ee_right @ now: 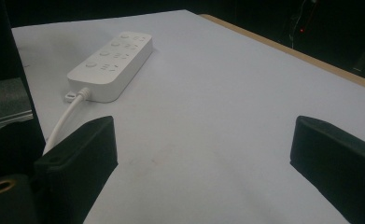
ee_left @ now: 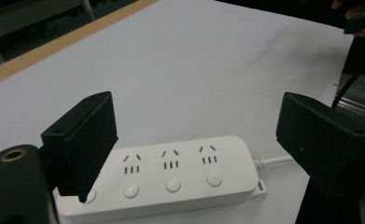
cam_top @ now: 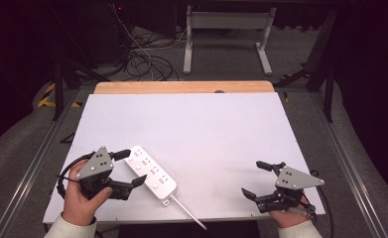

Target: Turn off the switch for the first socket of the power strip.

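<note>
A white power strip [cam_top: 152, 174] with several sockets and round buttons lies slantwise on the white table sheet [cam_top: 206, 129], near the front left. Its white cable [cam_top: 187, 211] runs off the front edge. My left gripper [cam_top: 133, 167] is open, its jaws standing on either side of the strip's left end without closing on it. In the left gripper view the power strip [ee_left: 171, 179] lies just under and between the jaws. My right gripper [cam_top: 257, 179] is open near the front right corner, holding nothing. The right gripper view has the power strip [ee_right: 112, 63] far off at upper left.
A bare wooden strip [cam_top: 181, 87] borders the table's far edge. Beyond it stand a white metal frame [cam_top: 226, 34] and tangled cables [cam_top: 142, 59] on the floor. Metal rails [cam_top: 350, 163] run along both sides of the table.
</note>
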Tool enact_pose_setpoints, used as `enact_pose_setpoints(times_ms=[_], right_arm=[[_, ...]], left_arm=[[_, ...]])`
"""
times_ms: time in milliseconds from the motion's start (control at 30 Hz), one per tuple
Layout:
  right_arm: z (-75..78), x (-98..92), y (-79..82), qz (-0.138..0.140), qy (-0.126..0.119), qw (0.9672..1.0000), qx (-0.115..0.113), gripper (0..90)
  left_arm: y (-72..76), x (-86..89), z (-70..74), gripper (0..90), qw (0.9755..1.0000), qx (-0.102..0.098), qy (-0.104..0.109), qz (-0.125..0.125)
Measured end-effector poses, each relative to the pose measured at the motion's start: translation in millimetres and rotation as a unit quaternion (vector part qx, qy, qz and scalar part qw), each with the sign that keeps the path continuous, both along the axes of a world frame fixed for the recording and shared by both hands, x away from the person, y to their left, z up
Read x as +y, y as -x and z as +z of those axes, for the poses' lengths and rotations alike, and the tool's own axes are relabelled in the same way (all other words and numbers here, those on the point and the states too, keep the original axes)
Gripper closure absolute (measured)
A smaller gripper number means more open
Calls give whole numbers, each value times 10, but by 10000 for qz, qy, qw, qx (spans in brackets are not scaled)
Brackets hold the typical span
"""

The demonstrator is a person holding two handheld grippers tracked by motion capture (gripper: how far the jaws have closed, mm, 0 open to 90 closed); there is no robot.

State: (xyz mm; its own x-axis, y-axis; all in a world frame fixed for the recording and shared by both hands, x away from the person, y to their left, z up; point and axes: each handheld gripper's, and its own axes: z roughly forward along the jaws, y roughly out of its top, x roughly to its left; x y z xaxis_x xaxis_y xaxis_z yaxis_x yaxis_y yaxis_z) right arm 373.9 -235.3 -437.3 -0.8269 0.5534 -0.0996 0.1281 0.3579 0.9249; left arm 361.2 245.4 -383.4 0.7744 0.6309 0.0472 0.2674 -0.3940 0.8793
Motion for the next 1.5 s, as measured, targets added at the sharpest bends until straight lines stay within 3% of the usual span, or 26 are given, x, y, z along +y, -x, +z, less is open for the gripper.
enact_pose_setpoints(times_ms=[67,233,367,467,600,833,1000,1167,1367,1500], right_arm=[[-2,3,-1,-1,5,10000,9,76],[-2,-1,-2,-2,1,10000,3,76],[-3,3,0,-13,12,10000,2,76],[-1,1,1,-12,10,10000,-4,76],[-2,-7,-3,-22,7,10000,-4,76],[-7,-12,-10,-36,20,10000,0,76],[-6,-6,-12,-28,41,10000,-16,76],[-11,-7,-18,-25,44,10000,-6,76],[-25,-7,-33,-38,55,10000,19,76],[-29,-9,-38,-52,66,10000,34,76]], left_arm=[[7,76,-24,131,9999,25,95,139],[34,220,-94,118,9994,-127,194,276],[32,310,-175,117,9996,-64,221,186],[35,378,-236,108,9995,-96,156,248],[64,463,-339,90,9998,-157,33,124],[100,579,-514,89,9995,-205,113,195],[82,669,-631,90,9995,-121,176,251],[84,697,-715,89,9993,-241,218,173],[84,692,-846,89,9999,-95,-39,83],[109,675,-946,89,9999,92,8,75]])
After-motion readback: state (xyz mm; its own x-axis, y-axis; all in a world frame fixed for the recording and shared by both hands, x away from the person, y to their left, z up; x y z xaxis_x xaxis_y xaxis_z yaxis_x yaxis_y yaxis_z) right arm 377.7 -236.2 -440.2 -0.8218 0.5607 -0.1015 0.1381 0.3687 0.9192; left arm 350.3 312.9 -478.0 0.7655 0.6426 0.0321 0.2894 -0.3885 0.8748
